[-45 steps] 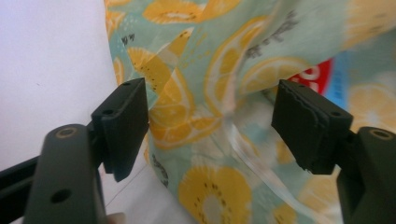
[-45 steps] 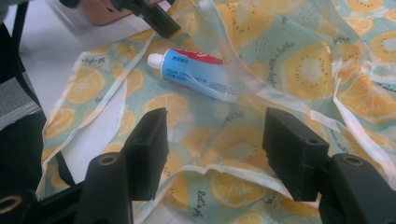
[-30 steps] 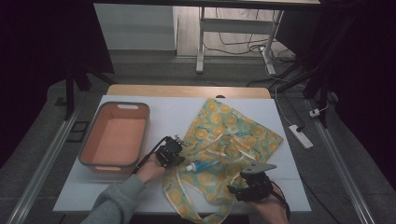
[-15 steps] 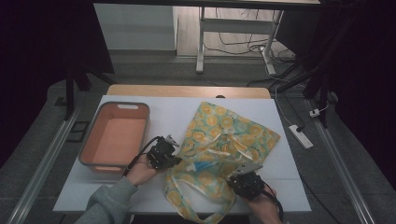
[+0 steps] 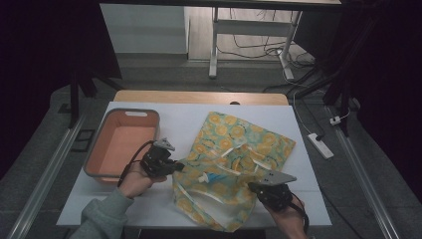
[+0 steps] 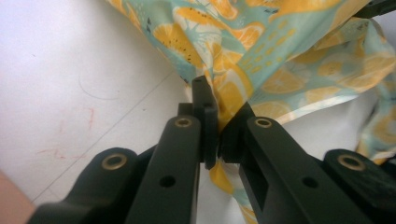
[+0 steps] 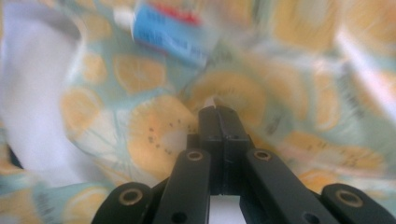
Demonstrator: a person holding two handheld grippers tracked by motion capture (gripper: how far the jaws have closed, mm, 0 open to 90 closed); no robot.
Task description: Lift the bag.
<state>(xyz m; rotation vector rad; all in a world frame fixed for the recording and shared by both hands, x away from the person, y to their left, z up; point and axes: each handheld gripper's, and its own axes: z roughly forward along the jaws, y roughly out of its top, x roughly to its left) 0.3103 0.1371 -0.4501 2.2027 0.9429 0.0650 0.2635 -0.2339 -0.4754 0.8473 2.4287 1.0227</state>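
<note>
In the high view, a white-topped bench [image 5: 149,209] carried a salmon-pink rectangular plastic tub [image 5: 124,144] at its left and a teal cloth bag printed with orange slices [image 5: 239,149] spread across its middle and right. A small blue-and-white tube with a white cap [image 5: 211,177] lay on the cloth near the bag's front half. The left tool [image 5: 174,167], held in a hand [image 5: 135,180] with a grey-green sleeve, met the bag's left edge just beside the tub's near right corner. The right tool [image 5: 254,188] sat at the bag's front right part, close to the bench's near edge.

In the left gripper view, the left tool [image 6: 217,122] had its jaws drawn together on a fold of the orange-print cloth [image 6: 261,56], which rose from between them above the white bench surface [image 6: 70,79].

In the right gripper view, which was blurred, the right tool [image 7: 222,114] had its jaws pressed together against the cloth [image 7: 154,130]; I could not tell for certain whether fabric was pinched between them. The tube [image 7: 173,30] lay beyond the tips, apart from them.
</note>
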